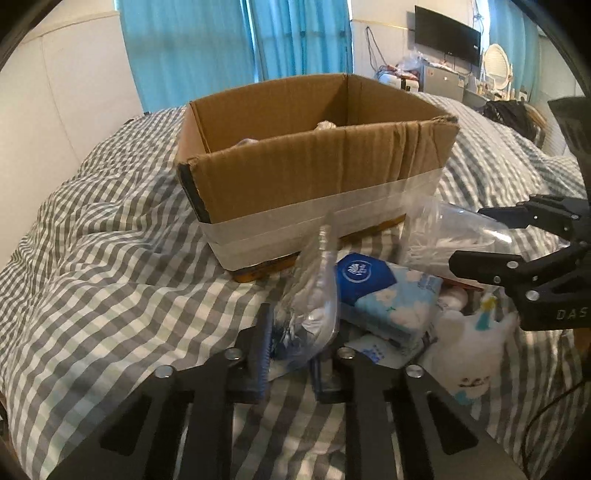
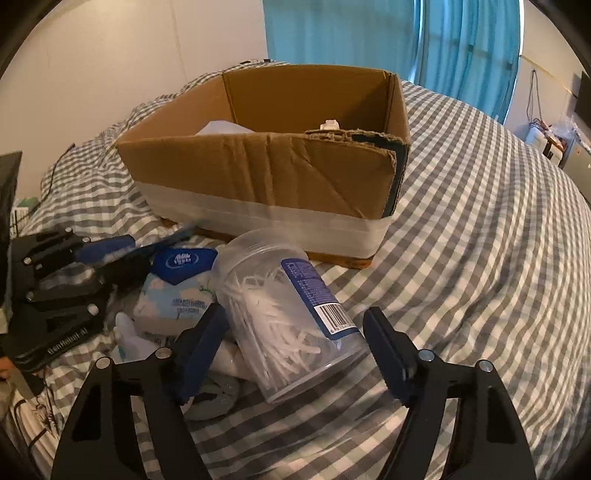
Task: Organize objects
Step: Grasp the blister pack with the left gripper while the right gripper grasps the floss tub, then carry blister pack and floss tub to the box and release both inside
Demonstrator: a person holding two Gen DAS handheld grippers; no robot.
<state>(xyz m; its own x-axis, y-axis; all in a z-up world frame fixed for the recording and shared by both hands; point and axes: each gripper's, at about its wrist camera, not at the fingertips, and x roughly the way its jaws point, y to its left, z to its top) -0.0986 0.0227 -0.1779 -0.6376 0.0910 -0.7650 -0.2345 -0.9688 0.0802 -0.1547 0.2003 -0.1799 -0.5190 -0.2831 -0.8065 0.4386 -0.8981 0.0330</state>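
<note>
- The left gripper (image 1: 293,354) is clamped on a clear bag (image 1: 314,295); its contents are crumpled and hard to make out, with something blue low down.
- The right gripper (image 2: 295,347) has its fingers apart on either side of a clear jar (image 2: 291,321), which lies tilted on the bed (image 2: 480,258); I cannot tell whether either pad touches it.
- White sticks fill the jar; its blue label is too small to read.
- The box (image 1: 314,162) stands open on the bed, just beyond the pile. Only the tops of pale things inside show over the near wall.
- A tissue pack (image 1: 388,295) lies between bag and jar, partly covered by both.
- A white plush (image 1: 476,343) lies near right, partly hidden behind the right gripper in the left view.
- Far right, a television (image 1: 447,35) and cluttered furniture are blurred.
</note>
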